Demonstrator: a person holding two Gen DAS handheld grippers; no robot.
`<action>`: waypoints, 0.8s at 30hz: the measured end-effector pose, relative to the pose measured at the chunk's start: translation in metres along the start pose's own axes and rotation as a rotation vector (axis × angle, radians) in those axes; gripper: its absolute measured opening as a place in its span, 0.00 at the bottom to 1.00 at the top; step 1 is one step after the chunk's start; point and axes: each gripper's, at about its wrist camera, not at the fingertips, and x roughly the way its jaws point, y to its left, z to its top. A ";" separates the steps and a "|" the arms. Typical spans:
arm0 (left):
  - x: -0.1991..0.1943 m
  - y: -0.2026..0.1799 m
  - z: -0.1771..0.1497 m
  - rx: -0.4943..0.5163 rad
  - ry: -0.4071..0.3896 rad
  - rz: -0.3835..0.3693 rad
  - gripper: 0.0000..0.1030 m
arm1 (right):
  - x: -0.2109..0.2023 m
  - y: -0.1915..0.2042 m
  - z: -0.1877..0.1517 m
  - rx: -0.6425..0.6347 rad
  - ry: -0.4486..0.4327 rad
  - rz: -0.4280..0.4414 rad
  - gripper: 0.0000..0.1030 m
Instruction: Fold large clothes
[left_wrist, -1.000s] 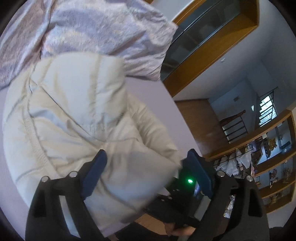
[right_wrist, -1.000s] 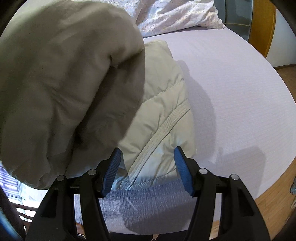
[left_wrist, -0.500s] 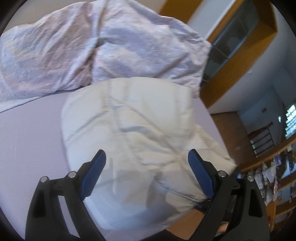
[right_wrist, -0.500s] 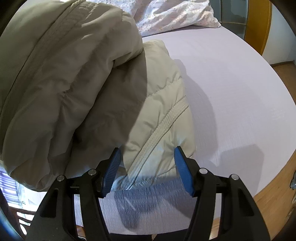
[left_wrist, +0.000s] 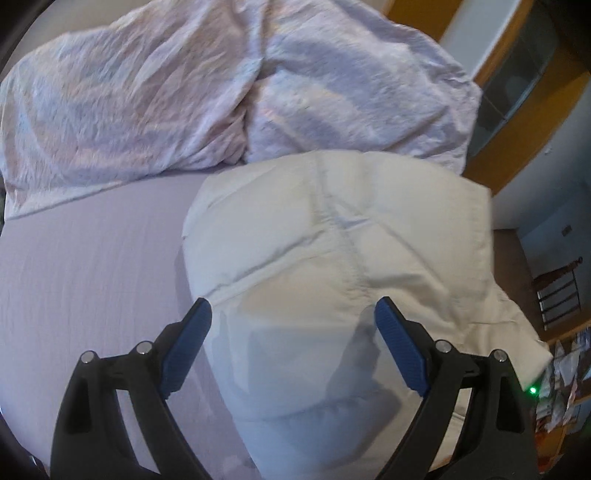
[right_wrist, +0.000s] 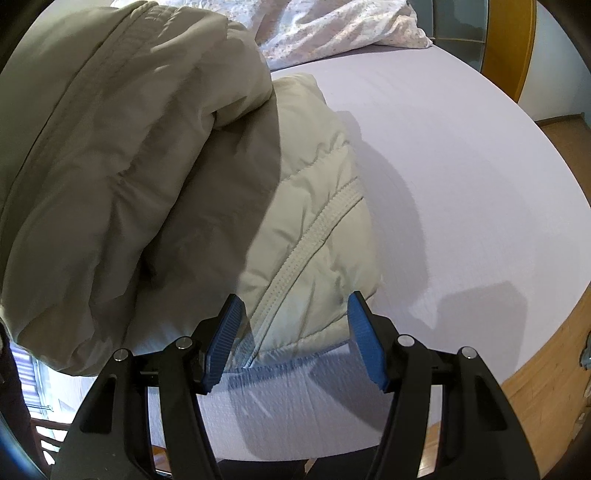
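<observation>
1. Jacket, a cream padded one, lies on the lilac bed sheet near the bed's edge, already gathered into a thick bundle; a crumpled duvet sits beyond it towards the head of the bed.

2. Left gripper hangs above the bundle with its blue pads spread wide and nothing between them. The jacket's smooth quilted top lies straight ahead and below, filling the gap between the fingers.

3. Right gripper is likewise spread and holds nothing. Its pads frame the jacket's near corner, where the zipper runs diagonally, from the near left up and away to the right.

4. In the right wrist view a bulky fold of the jacket rides on top of the lower layer at the left, leaving the zippered corner exposed on the right.

5. Long axis of the bundle, judged from the left wrist view, runs from the near edge of the bed away towards the duvet, with a seam down the middle of the top panel.

6. Nearer arm is hard to call: both are close. The right sits at the loose zippered corner and looks better placed to tuck it; the left is better placed to press the top flat.
</observation>
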 end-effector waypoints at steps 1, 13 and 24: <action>0.004 0.002 -0.001 -0.007 0.008 -0.003 0.87 | 0.000 -0.002 -0.001 0.003 0.000 -0.002 0.60; 0.034 -0.031 -0.011 0.033 0.033 -0.005 0.86 | -0.005 -0.036 -0.005 0.042 -0.006 -0.040 0.60; 0.062 -0.065 -0.019 0.086 0.036 0.028 0.87 | -0.021 -0.069 0.004 0.076 -0.029 -0.092 0.60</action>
